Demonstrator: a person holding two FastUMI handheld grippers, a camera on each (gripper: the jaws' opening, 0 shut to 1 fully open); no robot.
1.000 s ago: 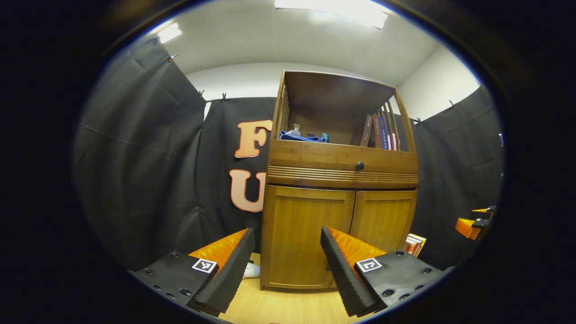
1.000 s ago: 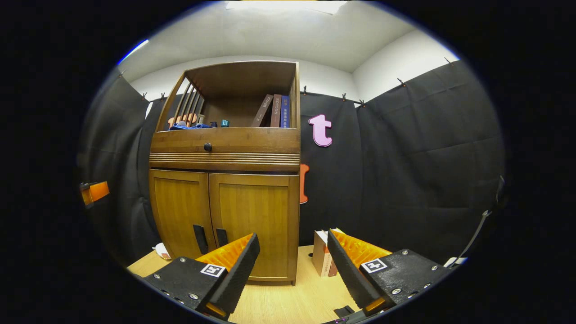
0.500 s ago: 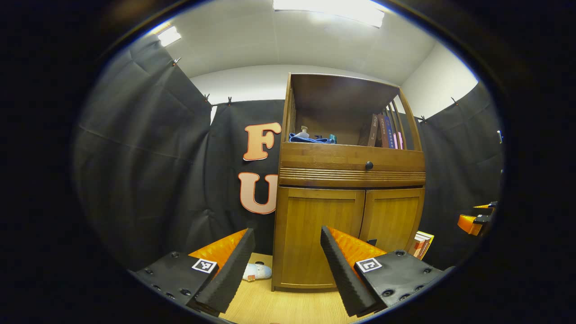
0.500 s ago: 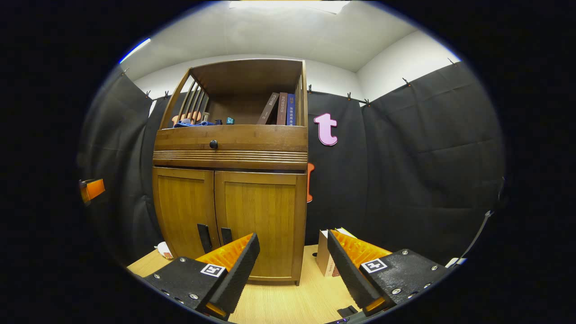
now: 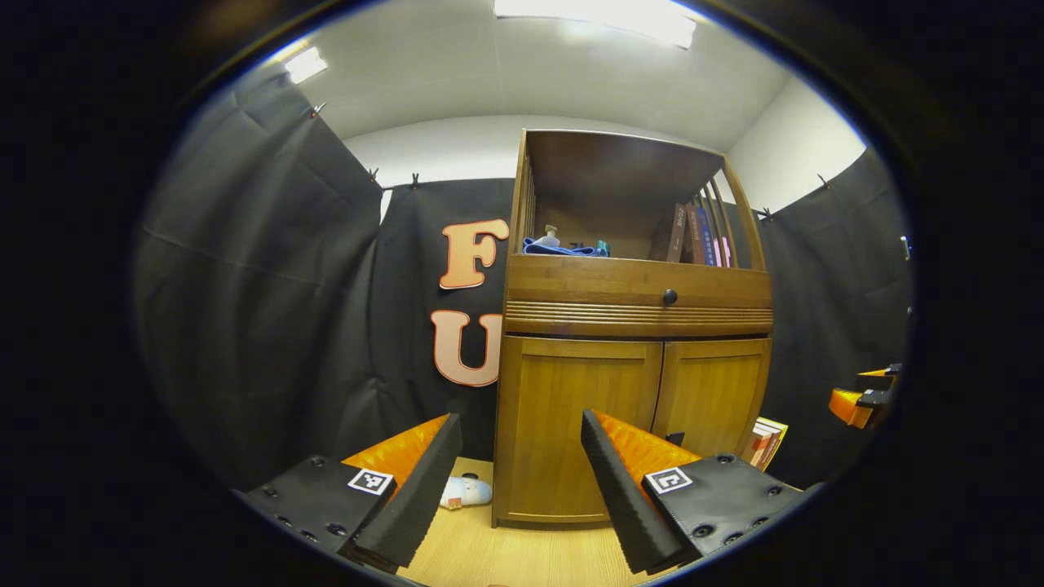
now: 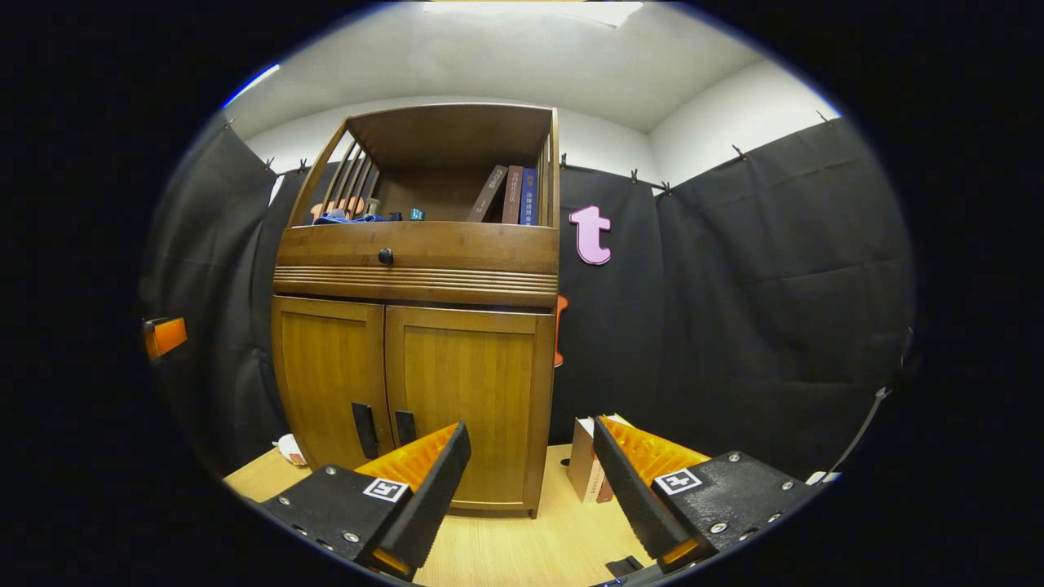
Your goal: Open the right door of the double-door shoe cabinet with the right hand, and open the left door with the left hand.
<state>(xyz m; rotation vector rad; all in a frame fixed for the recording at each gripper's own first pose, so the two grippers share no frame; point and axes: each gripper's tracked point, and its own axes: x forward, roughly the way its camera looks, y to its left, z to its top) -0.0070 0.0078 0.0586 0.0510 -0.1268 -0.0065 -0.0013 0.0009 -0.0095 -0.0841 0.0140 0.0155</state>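
A wooden shoe cabinet stands on a light wood floor with both lower doors closed. In the right gripper view the right door and left door each carry a dark vertical handle near the middle seam. My right gripper is open and holds nothing, some way in front of the cabinet's right side. In the left gripper view my left gripper is open and holds nothing, in front of the left door. The right gripper shows far right there.
A drawer with a dark knob sits above the doors. The open shelf holds books and a blue cloth. Books lean by the cabinet's right side. A small white object lies on the floor at its left.
Both views drifted a little: the cabinet slid right in the left gripper view over the second, then held. In the right gripper view it rose slightly. Doors stay closed, both grippers stay open.
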